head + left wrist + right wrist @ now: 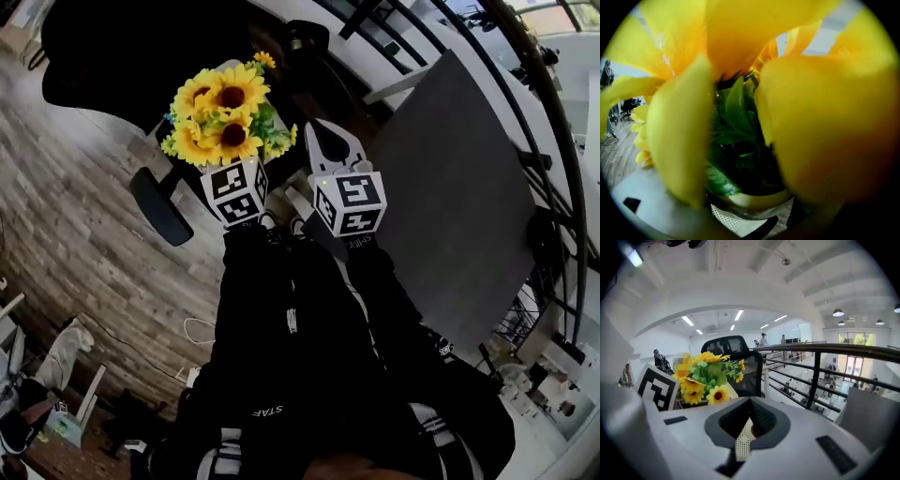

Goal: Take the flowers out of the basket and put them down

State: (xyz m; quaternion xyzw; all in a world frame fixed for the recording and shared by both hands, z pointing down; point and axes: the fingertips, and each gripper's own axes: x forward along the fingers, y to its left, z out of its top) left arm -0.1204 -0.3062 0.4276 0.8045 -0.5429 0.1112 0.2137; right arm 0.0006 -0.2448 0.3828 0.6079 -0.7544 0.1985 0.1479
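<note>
Left gripper [242, 167] jaws: almost fully covered by petals in the left gripper view, with only a strip of white perforated pad [733, 224] showing at 6 o'clock. How wide they stood could not be read. The sunflowers [225, 112] rode straight off the gripper's nose, clear of any surface, so the jaws were pinching the bunch low down among the green leaves [736, 122]. Blurred yellow petals [811, 117] filled that view from 9 through 12 to 4 o'clock.

Right gripper [319, 133] jaws: pressed together with nothing between them. In the right gripper view the two white jaws met at a ridge [749, 404], a dotted pad showing in the grey recess just under it.

In the head view the bunch sat at 11 o'clock from frame centre, directly above the left marker cube [234, 192]. The right gripper was just beside the bunch at its 4 o'clock, not touching it, its own cube [349, 202] near the left one. The right gripper view had the flowers [705, 376] at 9 o'clock, next to the left cube's marker [658, 387].

A black chair [122, 47] was behind the bunch at 11 o'clock, above a wood-plank floor [75, 187]. A grey table [450, 187] lay at 3 o'clock, well apart from the flowers, and a dark railing [525, 94] ran past it at 2 o'clock. The person's black sleeves [309, 328] filled 6 o'clock.
</note>
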